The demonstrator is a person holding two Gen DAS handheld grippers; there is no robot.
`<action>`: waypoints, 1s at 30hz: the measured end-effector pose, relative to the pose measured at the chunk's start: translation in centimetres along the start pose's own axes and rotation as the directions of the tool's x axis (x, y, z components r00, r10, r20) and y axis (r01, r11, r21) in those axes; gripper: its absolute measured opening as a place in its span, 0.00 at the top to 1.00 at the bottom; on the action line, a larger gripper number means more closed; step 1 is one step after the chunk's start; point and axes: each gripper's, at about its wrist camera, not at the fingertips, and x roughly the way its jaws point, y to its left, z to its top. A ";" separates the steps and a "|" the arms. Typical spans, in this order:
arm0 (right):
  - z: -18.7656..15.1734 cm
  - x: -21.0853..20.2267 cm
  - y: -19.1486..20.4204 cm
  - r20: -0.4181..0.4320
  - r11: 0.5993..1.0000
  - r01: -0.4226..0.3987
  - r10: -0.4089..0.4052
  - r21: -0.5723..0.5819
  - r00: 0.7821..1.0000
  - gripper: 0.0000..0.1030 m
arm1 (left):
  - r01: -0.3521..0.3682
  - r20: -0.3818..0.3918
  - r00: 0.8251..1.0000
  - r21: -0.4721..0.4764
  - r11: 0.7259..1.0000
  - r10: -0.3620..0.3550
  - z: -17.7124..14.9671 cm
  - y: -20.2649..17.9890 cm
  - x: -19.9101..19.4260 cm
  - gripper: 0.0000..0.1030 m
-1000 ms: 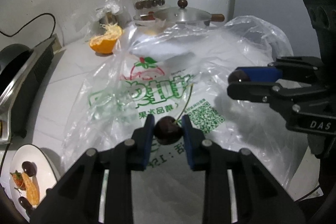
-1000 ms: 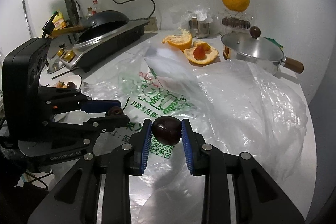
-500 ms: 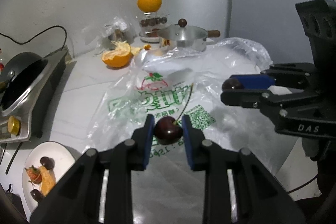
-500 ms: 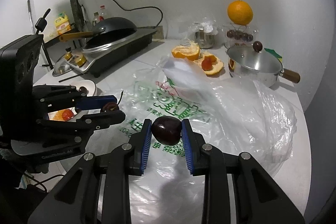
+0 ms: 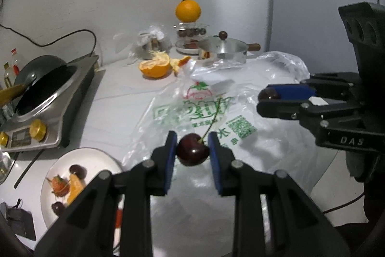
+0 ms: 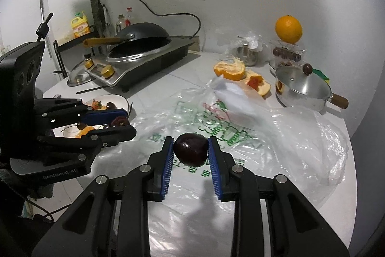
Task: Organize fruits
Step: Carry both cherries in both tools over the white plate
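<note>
Counter [image 5: 120, 98]: white surface filling the middle of both views.
Plastic bag [image 5: 259, 136]: clear, green print, spread flat across the centre of the counter beneath both grippers.
Cooktop [image 5: 55, 98]: left edge of the left wrist view, a dark wok [image 5: 41, 71] resting on it.
Lidded pot [image 6: 303, 88]: right of the right wrist view, wooden handle pointing right.
Plate [image 5: 96, 160]: white, lower left of the left wrist view, holding dark cherries, a strawberry and an orange slice.
Whole orange [image 5: 187, 10]: upper centre, perched on a clear container by the wall.
Peeled orange [image 5: 155, 64]: on the counter, left of the pot.
Left gripper [image 5: 192, 151]: jaws clamped on a stemmed cherry [image 5: 192, 152], bottom centre, above the bag.
Right gripper [image 6: 191, 152]: jaws clamped on a dark cherry [image 6: 191, 152], bottom centre, above the bag.
</note>
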 end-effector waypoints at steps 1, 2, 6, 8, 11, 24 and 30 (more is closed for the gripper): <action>0.1 0.1 0.3 -0.001 1.000 -0.001 0.001 -0.004 1.000 0.71 | -0.004 0.002 1.000 -0.003 1.000 0.004 -0.1 0.2 -0.3 0.74; 0.2 0.1 0.6 -0.001 1.000 -0.002 0.002 -0.008 1.000 0.71 | -0.009 0.006 1.000 -0.007 1.000 0.009 -0.3 0.6 -0.6 0.74; 0.6 0.4 2.1 -0.002 1.000 -0.007 0.007 -0.028 1.000 0.71 | -0.027 0.016 1.000 -0.025 0.999 0.027 -1.0 1.8 -1.7 0.74; 0.8 0.6 2.7 -0.004 0.999 -0.010 0.010 -0.037 1.000 0.71 | -0.035 0.019 0.999 -0.036 0.999 0.036 -1.5 2.6 -2.2 0.74; 1.0 0.8 3.6 -0.007 0.999 -0.014 0.013 -0.050 1.000 0.71 | -0.043 0.021 0.999 -0.049 0.998 0.044 -1.9 3.3 -2.7 0.73; 1.9 1.8 7.3 -0.027 0.994 -0.029 0.026 -0.102 0.999 0.71 | -0.068 0.031 0.997 -0.114 0.991 0.072 -4.4 6.9 -4.6 0.73; 2.1 2.7 8.8 -0.043 0.992 -0.034 0.029 -0.122 0.999 0.71 | -0.069 0.023 0.997 -0.146 0.987 0.073 -5.7 8.4 -4.7 0.73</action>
